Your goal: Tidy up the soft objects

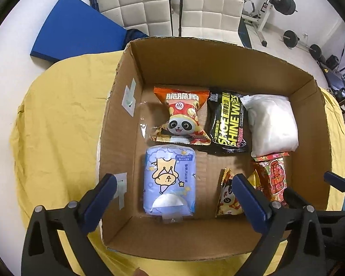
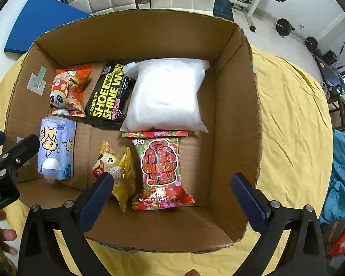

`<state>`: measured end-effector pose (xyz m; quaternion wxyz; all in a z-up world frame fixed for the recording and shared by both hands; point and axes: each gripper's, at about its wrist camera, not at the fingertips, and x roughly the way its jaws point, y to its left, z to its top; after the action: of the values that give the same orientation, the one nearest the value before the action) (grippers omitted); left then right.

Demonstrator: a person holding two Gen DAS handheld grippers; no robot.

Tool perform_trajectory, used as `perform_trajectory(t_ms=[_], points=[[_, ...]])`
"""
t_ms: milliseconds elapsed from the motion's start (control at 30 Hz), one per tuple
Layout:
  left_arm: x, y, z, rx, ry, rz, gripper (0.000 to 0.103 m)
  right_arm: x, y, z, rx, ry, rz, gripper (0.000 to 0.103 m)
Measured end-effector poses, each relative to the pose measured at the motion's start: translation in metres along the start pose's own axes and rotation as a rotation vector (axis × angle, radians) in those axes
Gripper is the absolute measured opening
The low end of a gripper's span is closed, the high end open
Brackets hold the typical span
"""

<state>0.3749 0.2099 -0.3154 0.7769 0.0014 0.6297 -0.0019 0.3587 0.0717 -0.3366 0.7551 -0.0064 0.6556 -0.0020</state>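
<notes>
An open cardboard box [image 1: 218,62] [image 2: 237,115] holds several soft packs: an orange panda snack bag [image 1: 180,115] [image 2: 67,92], a black shoe-shine wipes pack [image 1: 227,122] [image 2: 108,96], a white soft bag [image 1: 271,122] [image 2: 168,94], a blue tissue pack [image 1: 170,181] [image 2: 56,147], a yellow snack bag [image 1: 227,195] [image 2: 117,172] and a red floral pack [image 1: 274,179] [image 2: 163,170]. My left gripper [image 1: 174,207] is open and empty above the box's near left. My right gripper [image 2: 172,204] is open and empty above the near right.
The box sits on a yellow cloth [image 1: 57,126] [image 2: 292,126] over a round table. A blue board [image 1: 73,27], white chairs [image 1: 172,2] and gym weights [image 1: 289,39] lie beyond. A red packet [image 2: 342,239] lies at the right edge.
</notes>
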Motion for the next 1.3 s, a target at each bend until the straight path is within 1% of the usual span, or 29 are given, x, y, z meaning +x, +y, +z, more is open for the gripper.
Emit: perform_trajectory(t_ms=[67,200,300,400,533,633,733,833,933,1133,1300], points=[[-0.004,0.0,-0.001,-0.001,-0.004,0.007,0.103,-0.004,-0.003,-0.003,0.007,-0.001,-0.003,0.103],[-0.018,-0.003,-0.004,-0.009,-0.015,-0.011,0.103,-0.016,-0.01,-0.008,0.023,-0.009,0.015,0.103],[-0.039,-0.007,-0.007,-0.004,-0.048,0.013,0.103,-0.034,-0.014,-0.014,0.029,-0.027,0.027,0.103],[-0.074,-0.011,-0.015,-0.008,-0.098,0.012,0.103,-0.068,-0.021,-0.026,0.03,-0.075,0.03,0.103],[-0.12,-0.018,-0.028,0.003,-0.16,0.001,0.103,-0.127,-0.031,-0.047,0.042,-0.171,0.045,0.103],[-0.156,-0.027,-0.041,0.015,-0.212,-0.012,0.103,-0.168,-0.037,-0.063,0.051,-0.224,0.048,0.103],[-0.184,-0.03,-0.051,0.011,-0.248,-0.017,0.103,-0.204,-0.044,-0.08,0.067,-0.266,0.056,0.103],[-0.206,-0.032,-0.061,0.011,-0.275,-0.017,0.103,-0.236,-0.048,-0.096,0.071,-0.313,0.041,0.103],[-0.225,-0.032,-0.07,0.006,-0.295,-0.002,0.103,-0.261,-0.05,-0.108,0.064,-0.347,0.029,0.103],[-0.257,-0.032,-0.087,-0.019,-0.324,-0.015,0.103,-0.302,-0.051,-0.132,0.054,-0.384,0.04,0.103],[-0.276,-0.031,-0.094,-0.029,-0.345,-0.016,0.103,-0.321,-0.052,-0.143,0.054,-0.401,0.044,0.103]])
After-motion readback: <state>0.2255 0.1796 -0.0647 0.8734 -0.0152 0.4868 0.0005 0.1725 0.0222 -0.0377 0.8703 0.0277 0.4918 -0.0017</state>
